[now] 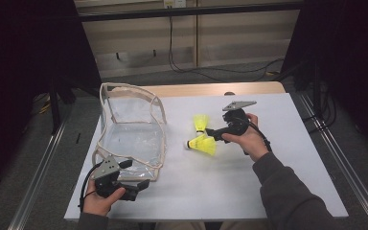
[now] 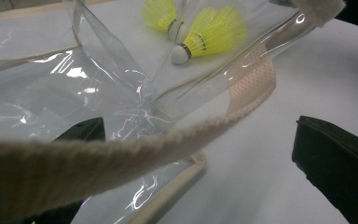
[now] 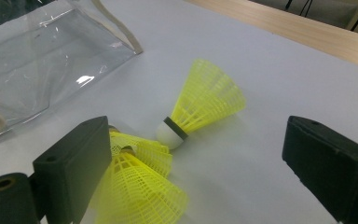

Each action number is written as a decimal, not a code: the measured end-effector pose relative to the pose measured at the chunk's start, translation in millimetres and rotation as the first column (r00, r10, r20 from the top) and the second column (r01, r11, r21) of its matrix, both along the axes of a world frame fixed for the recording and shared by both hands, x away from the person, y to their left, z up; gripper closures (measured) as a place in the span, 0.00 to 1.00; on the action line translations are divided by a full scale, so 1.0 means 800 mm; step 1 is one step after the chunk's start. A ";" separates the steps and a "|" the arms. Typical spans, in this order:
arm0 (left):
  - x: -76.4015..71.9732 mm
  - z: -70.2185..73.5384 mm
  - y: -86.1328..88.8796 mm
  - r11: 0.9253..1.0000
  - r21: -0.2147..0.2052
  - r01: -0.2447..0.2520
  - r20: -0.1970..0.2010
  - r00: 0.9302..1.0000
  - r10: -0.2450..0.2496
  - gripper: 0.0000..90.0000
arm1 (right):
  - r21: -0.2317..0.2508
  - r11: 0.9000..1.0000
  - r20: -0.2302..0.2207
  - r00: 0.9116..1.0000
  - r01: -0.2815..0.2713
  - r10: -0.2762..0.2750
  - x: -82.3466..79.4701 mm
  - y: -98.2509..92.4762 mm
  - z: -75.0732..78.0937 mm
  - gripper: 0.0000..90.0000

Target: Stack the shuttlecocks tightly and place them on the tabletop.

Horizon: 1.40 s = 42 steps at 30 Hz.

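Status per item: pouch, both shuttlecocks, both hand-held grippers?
Pouch: clear, open, empty, lying on the table.
Near shuttlecock: on its side, beside one jaw of the right hand-held gripper, not gripped.
Far shuttlecock: on the table, free.
Left hand-held gripper: open at the pouch's edge.
Right hand-held gripper: open.

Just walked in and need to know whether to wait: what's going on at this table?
A person works with two handheld grippers on a white table. The left gripper is open at the near corner of a clear pouch, its cloth trim crossing between the jaws. The right gripper is open beside two yellow shuttlecocks, which lie on the table outside the pouch. Neither shuttlecock is gripped yet.
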<state>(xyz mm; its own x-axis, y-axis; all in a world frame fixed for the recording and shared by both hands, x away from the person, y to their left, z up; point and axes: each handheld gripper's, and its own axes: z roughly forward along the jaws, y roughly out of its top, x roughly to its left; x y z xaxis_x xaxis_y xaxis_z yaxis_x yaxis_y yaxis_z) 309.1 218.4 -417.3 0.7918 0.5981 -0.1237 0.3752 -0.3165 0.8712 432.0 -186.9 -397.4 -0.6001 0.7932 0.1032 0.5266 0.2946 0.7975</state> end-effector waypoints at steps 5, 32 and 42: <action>0.000 0.000 0.000 1.000 0.001 0.000 -0.001 1.000 0.000 0.04 | 0.006 1.000 0.003 1.000 0.014 -0.014 0.008 -0.002 0.001 0.08; -0.001 0.006 -0.005 1.000 -0.008 -0.012 0.009 1.000 0.012 0.04 | -0.023 1.000 0.000 1.000 0.007 -0.007 0.022 0.006 0.002 0.09; 0.001 0.004 -0.007 1.000 -0.011 -0.021 0.012 1.000 0.021 0.04 | -0.032 0.999 -0.007 1.000 0.005 -0.005 0.026 0.007 -0.002 0.09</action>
<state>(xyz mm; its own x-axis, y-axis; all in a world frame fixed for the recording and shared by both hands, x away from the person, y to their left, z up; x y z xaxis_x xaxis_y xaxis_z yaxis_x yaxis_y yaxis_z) 309.8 212.8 -414.1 0.7803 0.6135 -0.1212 0.3714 -0.2988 0.8791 452.5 -181.4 -399.3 -0.5955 0.7992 0.0817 0.5333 0.3172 0.7842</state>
